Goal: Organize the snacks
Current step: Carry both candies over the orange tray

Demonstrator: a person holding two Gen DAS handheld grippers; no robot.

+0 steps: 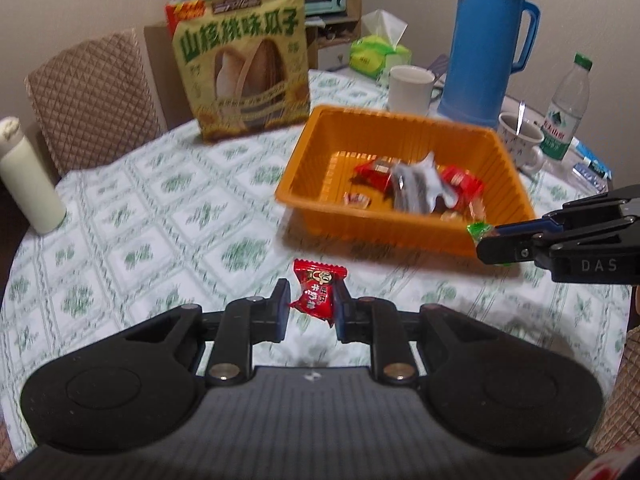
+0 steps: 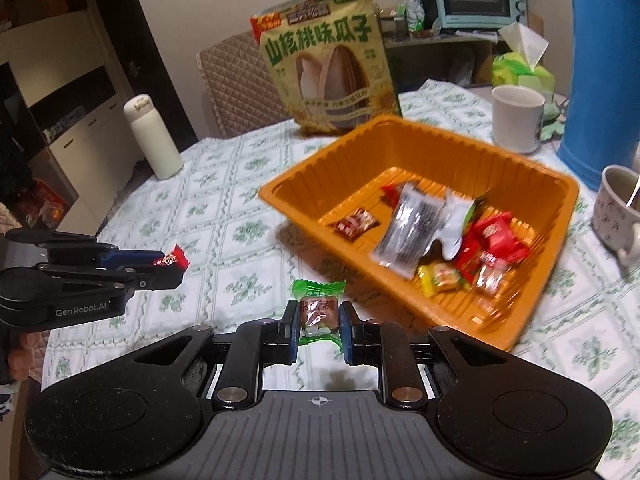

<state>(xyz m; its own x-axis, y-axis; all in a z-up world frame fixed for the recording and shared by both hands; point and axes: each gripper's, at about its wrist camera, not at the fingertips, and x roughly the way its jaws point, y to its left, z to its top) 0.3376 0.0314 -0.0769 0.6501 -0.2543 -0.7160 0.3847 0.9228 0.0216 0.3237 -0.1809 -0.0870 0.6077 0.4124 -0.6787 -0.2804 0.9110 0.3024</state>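
My left gripper (image 1: 310,300) is shut on a red wrapped candy (image 1: 316,290), held above the tablecloth in front of the orange tray (image 1: 320,160). From the right wrist view the same left gripper (image 2: 176,266) shows at the left with the red candy (image 2: 174,260) in its tips. My right gripper (image 2: 320,312) is shut on a green-wrapped candy (image 2: 319,308), just short of the orange tray (image 2: 304,204). The left wrist view catches that right gripper (image 1: 486,238) and the green candy (image 1: 478,230) at the tray's near right corner. Several wrapped snacks (image 2: 420,232) lie in the tray.
A large sunflower-seed bag (image 1: 244,64) stands behind the tray. A blue thermos (image 1: 484,40), white mug (image 1: 410,90), patterned cup with spoon (image 1: 520,140) and water bottle (image 1: 566,112) crowd the right. A cream flask (image 1: 28,176) stands left, a quilted chair (image 1: 92,96) behind.
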